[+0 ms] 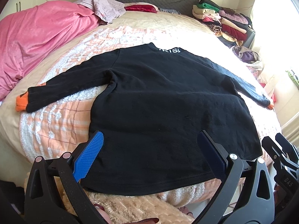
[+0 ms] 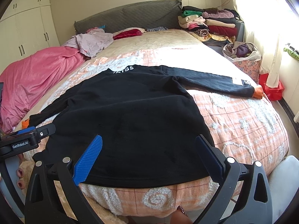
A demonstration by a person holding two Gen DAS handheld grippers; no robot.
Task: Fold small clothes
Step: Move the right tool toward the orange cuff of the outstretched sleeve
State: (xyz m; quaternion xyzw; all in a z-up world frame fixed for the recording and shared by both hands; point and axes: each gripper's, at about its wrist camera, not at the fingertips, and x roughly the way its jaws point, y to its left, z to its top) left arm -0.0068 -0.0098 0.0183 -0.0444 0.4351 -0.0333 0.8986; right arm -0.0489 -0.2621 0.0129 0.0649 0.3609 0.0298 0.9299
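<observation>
Only the right wrist view shows the white patch (image 2: 237,81) on the far sleeve; the black sweatshirt (image 1: 158,97) lies flat, back up, sleeves spread, orange cuffs (image 1: 21,102), on the bed's checked blanket (image 2: 243,123); left claw (image 1: 149,149) and right claw (image 2: 149,153) hover over its hem, fingers apart; folded clothes (image 2: 211,24) stacked beyond.

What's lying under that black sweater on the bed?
The black sweater lies flat on an orange checked blanket with white tufted patterns. Whatever is directly beneath its body is covered.
</observation>
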